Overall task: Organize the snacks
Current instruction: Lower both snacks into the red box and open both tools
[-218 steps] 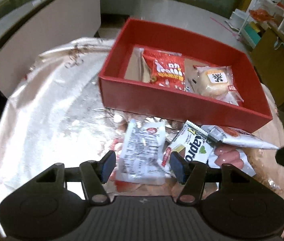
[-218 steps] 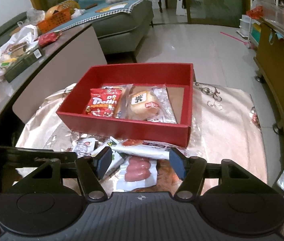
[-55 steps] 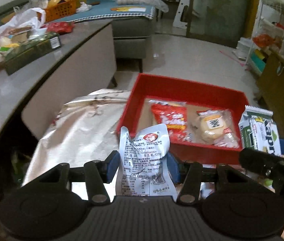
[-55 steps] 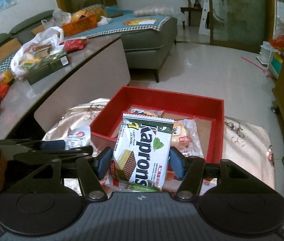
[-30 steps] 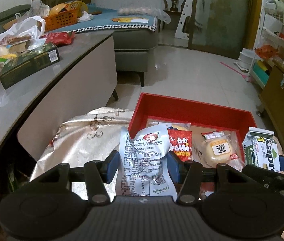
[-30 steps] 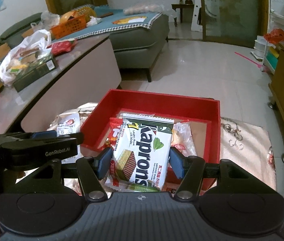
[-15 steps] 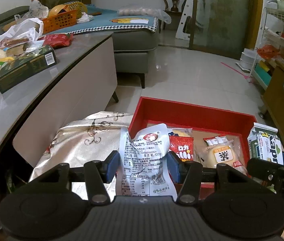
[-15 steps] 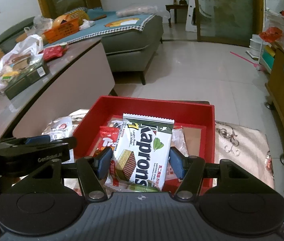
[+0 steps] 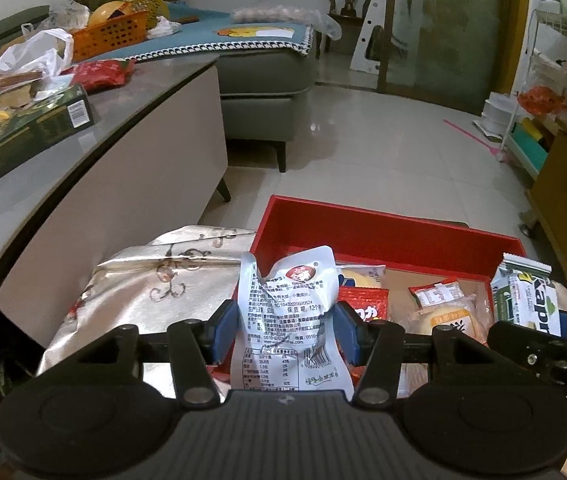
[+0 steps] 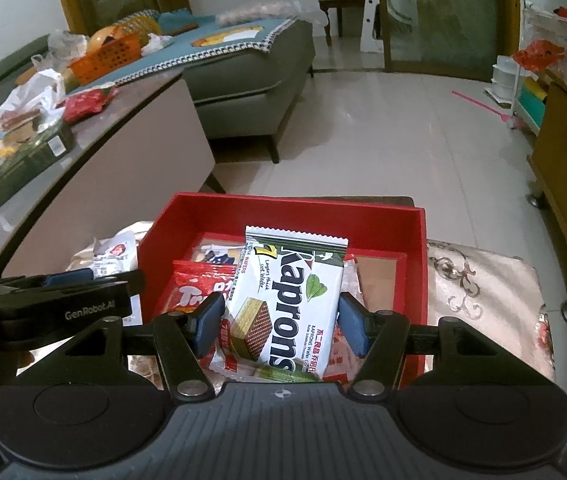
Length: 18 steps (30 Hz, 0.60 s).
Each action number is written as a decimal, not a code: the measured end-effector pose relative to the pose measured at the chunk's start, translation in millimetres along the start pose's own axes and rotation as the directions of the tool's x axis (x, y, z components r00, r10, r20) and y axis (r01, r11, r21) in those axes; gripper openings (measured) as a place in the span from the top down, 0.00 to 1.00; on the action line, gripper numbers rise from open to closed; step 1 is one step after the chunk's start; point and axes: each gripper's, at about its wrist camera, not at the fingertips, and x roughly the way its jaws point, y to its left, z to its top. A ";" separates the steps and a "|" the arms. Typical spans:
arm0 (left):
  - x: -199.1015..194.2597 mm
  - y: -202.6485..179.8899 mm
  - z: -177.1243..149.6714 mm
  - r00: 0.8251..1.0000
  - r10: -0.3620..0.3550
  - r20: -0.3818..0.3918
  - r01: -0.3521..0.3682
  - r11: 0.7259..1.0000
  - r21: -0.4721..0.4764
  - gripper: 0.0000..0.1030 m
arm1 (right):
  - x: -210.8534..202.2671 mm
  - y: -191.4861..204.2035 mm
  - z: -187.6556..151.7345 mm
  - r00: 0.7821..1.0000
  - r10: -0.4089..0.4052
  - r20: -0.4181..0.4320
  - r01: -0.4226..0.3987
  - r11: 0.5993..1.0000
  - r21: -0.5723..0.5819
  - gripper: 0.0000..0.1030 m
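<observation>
My two wrist cams, side by side, close above red box (image 9: 387, 236), angled down, facing far sofa (image 10: 243, 68); both share box.

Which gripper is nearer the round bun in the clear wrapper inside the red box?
Right. The right gripper hangs above the box beside the round bun; the left gripper sits further off, past the red box's left end.

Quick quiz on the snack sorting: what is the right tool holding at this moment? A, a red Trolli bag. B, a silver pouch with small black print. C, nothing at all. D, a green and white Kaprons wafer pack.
D: in the right wrist view the right tool is clamped on the Kaprons wafer pack, held upright over the red box; the silver pouch is in the left tool.
</observation>
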 end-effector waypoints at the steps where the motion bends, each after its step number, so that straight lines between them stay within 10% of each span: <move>1: 1.8 -1.1 0.3 1.000 0.000 -0.001 0.000 1.000 0.002 0.55 | 2.6 -0.3 0.0 1.000 -0.001 -0.003 0.001 1.000 0.001 0.34; 18: 30.5 -12.4 1.3 1.000 0.002 -0.025 -0.002 1.000 0.027 0.55 | 37.8 -4.3 1.1 0.998 -0.032 -0.060 0.032 0.999 -0.003 0.34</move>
